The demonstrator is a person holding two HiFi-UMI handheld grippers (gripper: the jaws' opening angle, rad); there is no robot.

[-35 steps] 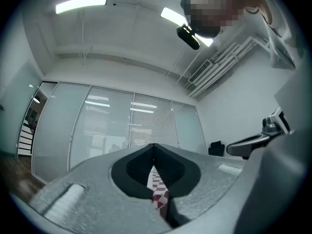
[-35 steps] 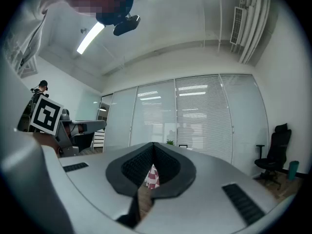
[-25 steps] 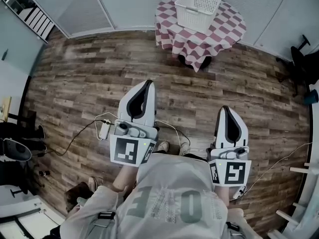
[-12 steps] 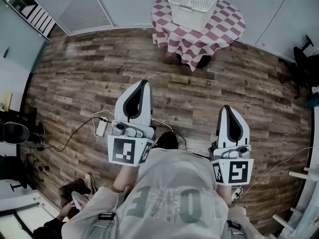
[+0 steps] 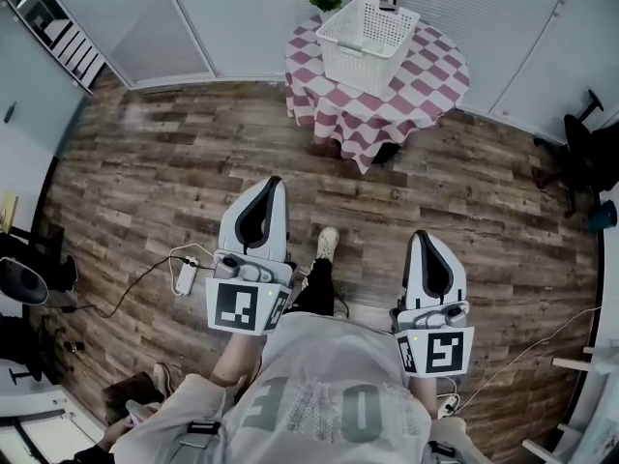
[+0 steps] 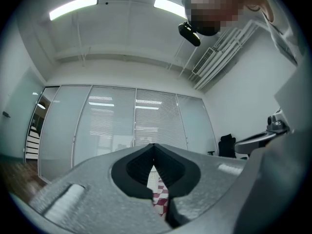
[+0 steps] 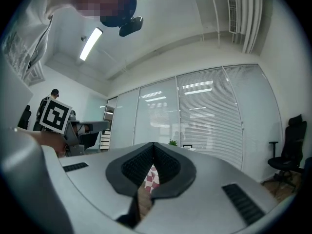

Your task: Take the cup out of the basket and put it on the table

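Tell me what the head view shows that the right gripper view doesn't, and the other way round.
Head view only: the white basket, and a power strip with its cable. Right gripper view only: ceiling lights, and that the right tongs are shut on nothing. Both: the checkered tablecloth, far ahead; no cup visible in either.

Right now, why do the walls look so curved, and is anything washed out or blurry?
Head view: wide lens bows the floorboards and walls, yet the basket stays sharp. Left gripper view: ceiling lights glare white, corners go black. Right gripper view: same dark corners, strip light overexposed.
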